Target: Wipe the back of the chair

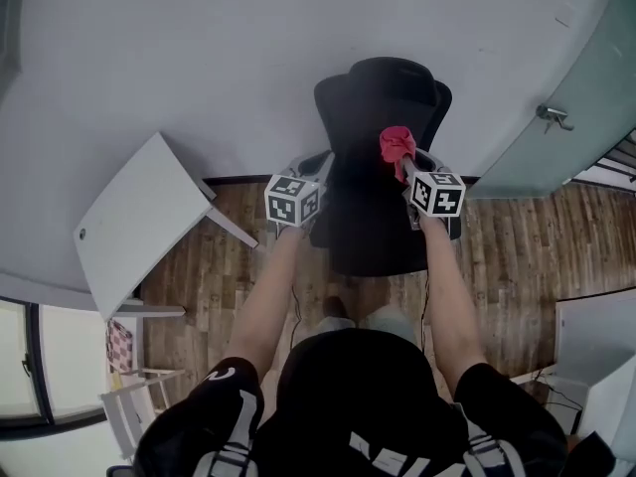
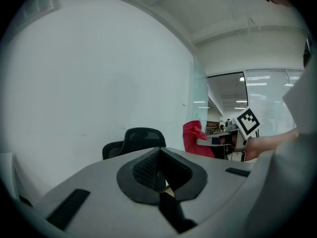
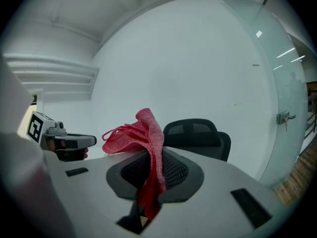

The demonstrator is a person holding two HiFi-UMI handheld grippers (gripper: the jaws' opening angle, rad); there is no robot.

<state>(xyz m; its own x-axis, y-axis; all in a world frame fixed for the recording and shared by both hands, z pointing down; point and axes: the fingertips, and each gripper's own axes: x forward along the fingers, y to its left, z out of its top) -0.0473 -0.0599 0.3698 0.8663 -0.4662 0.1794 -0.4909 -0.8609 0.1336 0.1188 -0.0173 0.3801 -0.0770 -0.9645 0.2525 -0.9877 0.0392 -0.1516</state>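
A black mesh-backed office chair (image 1: 383, 117) stands against the white wall, straight ahead of me. My right gripper (image 1: 405, 167) is shut on a red cloth (image 1: 397, 145), held in front of the chair back's right side; whether the cloth touches the back I cannot tell. In the right gripper view the red cloth (image 3: 143, 143) hangs out of the closed jaws, with the chair (image 3: 195, 135) beyond. My left gripper (image 1: 318, 164) hovers by the chair's left armrest. Seen from its own camera, the left gripper (image 2: 159, 151) is shut on nothing, the chair (image 2: 141, 139) ahead and the cloth (image 2: 195, 139) to the right.
A white table (image 1: 139, 222) stands to the left of the chair. A glass door with a metal handle (image 1: 555, 117) is at the right. Wooden floor (image 1: 517, 256) lies underfoot, and a white chair (image 1: 129, 405) sits at lower left.
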